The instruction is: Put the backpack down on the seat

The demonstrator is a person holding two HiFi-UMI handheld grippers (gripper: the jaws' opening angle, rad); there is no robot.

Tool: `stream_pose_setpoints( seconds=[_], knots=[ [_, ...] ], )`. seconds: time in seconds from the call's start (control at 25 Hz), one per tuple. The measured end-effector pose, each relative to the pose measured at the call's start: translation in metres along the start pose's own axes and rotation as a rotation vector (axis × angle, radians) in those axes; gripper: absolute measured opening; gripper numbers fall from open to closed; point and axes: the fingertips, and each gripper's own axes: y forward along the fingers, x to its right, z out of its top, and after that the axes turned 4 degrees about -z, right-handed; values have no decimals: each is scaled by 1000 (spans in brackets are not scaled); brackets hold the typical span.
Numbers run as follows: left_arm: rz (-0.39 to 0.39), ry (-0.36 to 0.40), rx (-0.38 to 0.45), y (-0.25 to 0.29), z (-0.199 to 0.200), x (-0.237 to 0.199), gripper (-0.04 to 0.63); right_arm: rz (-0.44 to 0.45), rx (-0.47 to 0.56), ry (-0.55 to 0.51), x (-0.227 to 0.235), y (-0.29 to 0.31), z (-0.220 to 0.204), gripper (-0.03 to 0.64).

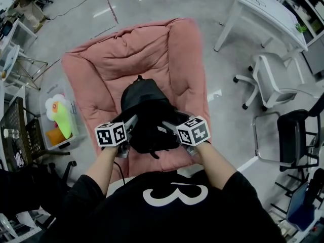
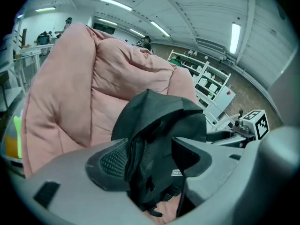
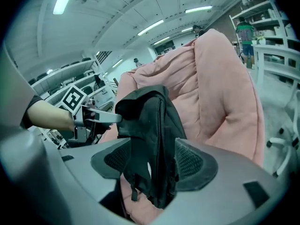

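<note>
A black backpack (image 1: 147,110) rests upright on the front of the pink padded seat (image 1: 111,59), leaning toward the backrest. My left gripper (image 1: 132,121) is at its left side and my right gripper (image 1: 169,125) at its right side. In the left gripper view the backpack (image 2: 159,125) stands between the wide-apart jaws of the left gripper (image 2: 150,161), its fabric brushing the left pad. In the right gripper view the backpack (image 3: 150,125) hangs loosely between the spread jaws of the right gripper (image 3: 152,161), with gaps on both sides. Both grippers are open.
A clear bin with a flower-shaped toy (image 1: 58,118) sits left of the seat, beside a black crate (image 1: 20,130). A white office chair (image 1: 273,77), a white desk (image 1: 263,6) and a black chair (image 1: 296,135) stand to the right.
</note>
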Motion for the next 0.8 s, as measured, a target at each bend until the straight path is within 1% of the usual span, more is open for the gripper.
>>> stream_pose_setpoints(
  seconds=[0.2, 0.32, 0.44, 0.52, 0.6, 0.68, 0.8],
  knots=[
    [10, -21, 22, -15, -6, 3, 296, -17, 23, 30, 12, -27, -1, 273],
    [-6, -22, -1, -27, -17, 14, 298, 4, 42, 20, 7, -48, 2, 273],
    [-32, 0, -12, -39, -23, 41, 298, 36, 79, -2, -2, -71, 12, 272],
    [-46, 19, 14, -48, -18, 63, 298, 77, 116, -9, -12, -87, 22, 270],
    [-76, 29, 47, -60, -11, 89, 296, 125, 151, -15, -25, -103, 31, 264],
    [-118, 32, 80, -73, -4, 117, 293, 173, 183, -21, -38, -120, 40, 228],
    [-187, 22, 117, -90, 3, 158, 265, 234, 218, -41, -54, -149, 52, 136]
  ],
)
